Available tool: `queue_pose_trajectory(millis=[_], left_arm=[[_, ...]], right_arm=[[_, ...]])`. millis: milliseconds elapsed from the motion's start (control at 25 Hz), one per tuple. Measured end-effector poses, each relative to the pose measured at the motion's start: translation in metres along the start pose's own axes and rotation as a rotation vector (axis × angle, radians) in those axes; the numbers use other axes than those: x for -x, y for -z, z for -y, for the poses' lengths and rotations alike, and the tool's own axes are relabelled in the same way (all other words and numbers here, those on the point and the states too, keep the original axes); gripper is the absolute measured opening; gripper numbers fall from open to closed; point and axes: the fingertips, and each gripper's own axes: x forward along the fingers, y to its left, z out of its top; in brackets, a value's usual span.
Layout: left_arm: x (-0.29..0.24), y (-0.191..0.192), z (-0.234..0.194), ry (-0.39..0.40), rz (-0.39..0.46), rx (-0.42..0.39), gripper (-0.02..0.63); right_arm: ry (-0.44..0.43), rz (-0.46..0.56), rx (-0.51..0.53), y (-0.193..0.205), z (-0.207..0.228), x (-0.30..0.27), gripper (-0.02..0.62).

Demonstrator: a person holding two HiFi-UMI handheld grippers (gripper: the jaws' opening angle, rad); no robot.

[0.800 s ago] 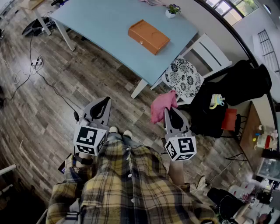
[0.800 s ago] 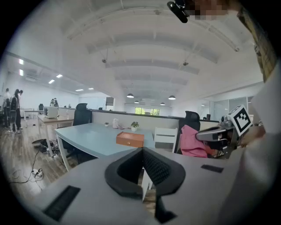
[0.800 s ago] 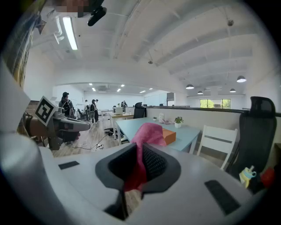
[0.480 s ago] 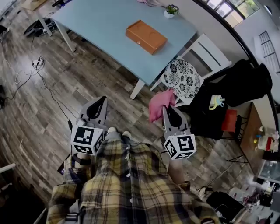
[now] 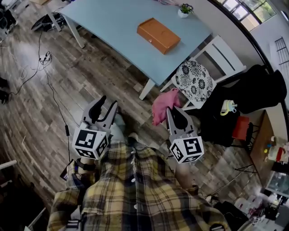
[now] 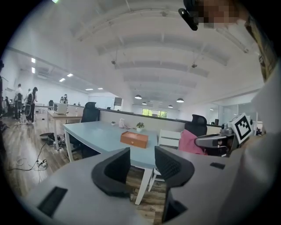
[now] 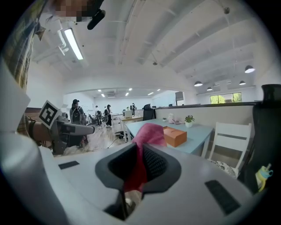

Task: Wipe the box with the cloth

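Pink cloth [image 5: 163, 104] was pinched in the right gripper [image 5: 173, 113]. Its two jaws were shut tight on the cloth. A bunch of the cloth stuck up past the jaw tips, and some more hung down between the jaws.

The left gripper [image 5: 107, 103] held nothing. Its jaws stood partly apart, with a clear gap between them. Only the floor and the table could be seen through that gap.

Both grippers were out in front of the person, over the wooden floor [image 5: 54, 113]. They pointed a little downward, toward the table.

The orange box [image 5: 159, 35] lay flat on the light blue table [image 5: 113, 27]. It sat nearer the table's edge by the white chair [image 5: 221, 52] than the far left end. It lay between the small plant [image 5: 184, 9] at the far corner and the near corner. The box was shut. It was well apart from both grippers, ahead of them across a strip of floor. The cloth was not touching the box.

The chair stood just beside the table's edge, with a black and white cushion [image 5: 193, 81] on its seat. The cloth was near that cushion in the head view.
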Motion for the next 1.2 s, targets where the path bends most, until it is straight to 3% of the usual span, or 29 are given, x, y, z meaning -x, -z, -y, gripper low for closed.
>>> queue_pose_trajectory(millis=[320,800,1200], left_arm=[[-0.044,0.001,-0.045,0.032,-0.018,0.024,0.244],[-0.141,-0.060,-0.169,0.094,-0.016,-0.015,0.259],[-0.187,-0.076,-0.249,0.114,-0.040,-0.017,0.281]], right_arm=[[0.007,-0.031,-0.002,-0.005,0.003,-0.059,0.044],[0.051,-0.010,0.008,-0.062,0.006,-0.210,0.044],[0.127,-0.036,-0.035,-0.068,0.015,-0.285,0.044]])
